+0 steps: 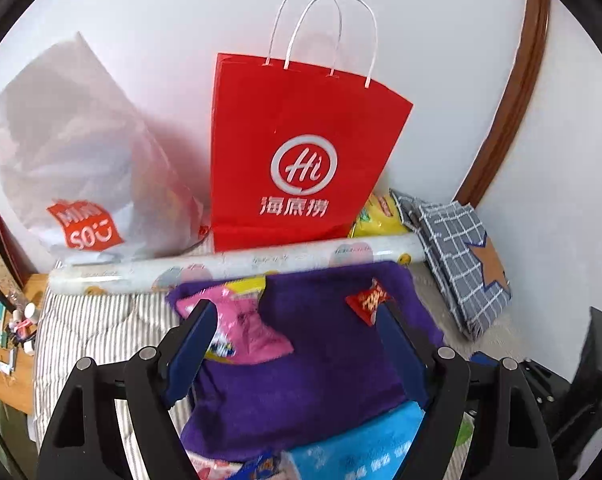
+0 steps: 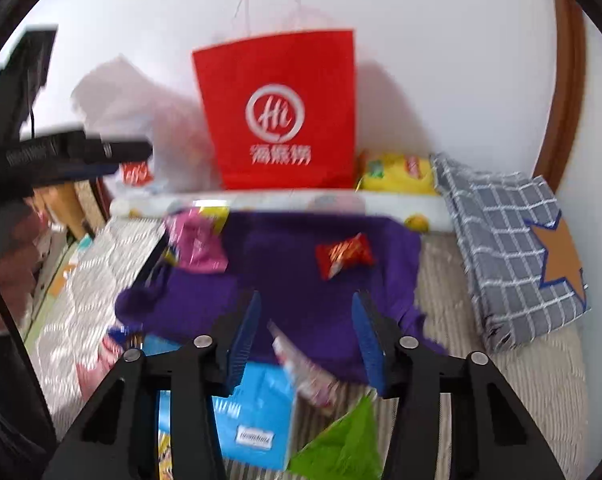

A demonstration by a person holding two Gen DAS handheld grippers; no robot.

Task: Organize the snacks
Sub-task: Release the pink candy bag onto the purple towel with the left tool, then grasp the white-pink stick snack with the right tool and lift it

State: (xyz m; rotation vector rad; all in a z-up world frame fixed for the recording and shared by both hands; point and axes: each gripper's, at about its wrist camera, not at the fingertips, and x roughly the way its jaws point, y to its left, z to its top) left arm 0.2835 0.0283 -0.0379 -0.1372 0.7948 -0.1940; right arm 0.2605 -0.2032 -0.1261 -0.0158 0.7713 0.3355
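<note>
My left gripper (image 1: 295,310) hangs open over a purple cloth (image 1: 321,360) spread on the bed. A pink snack packet (image 1: 245,320) lies by its left finger, and a small red packet (image 1: 367,300) lies by its right finger; neither is gripped. My right gripper (image 2: 307,300) is open above the near edge of the purple cloth (image 2: 301,248). A small blurred white-and-pink packet (image 2: 305,372) lies below and between its fingers, with the pads clear of it. The red packet (image 2: 345,256) is just ahead. A red paper bag (image 1: 301,160) stands upright against the wall.
A white plastic bag (image 1: 81,160) leans left of the red bag, and a yellow snack bag (image 2: 397,176) lies to its right. A patterned roll (image 1: 241,268) lies behind the cloth, folded checked fabric (image 2: 513,248) to the right. Blue (image 2: 257,420) and green (image 2: 341,448) packets lie nearest.
</note>
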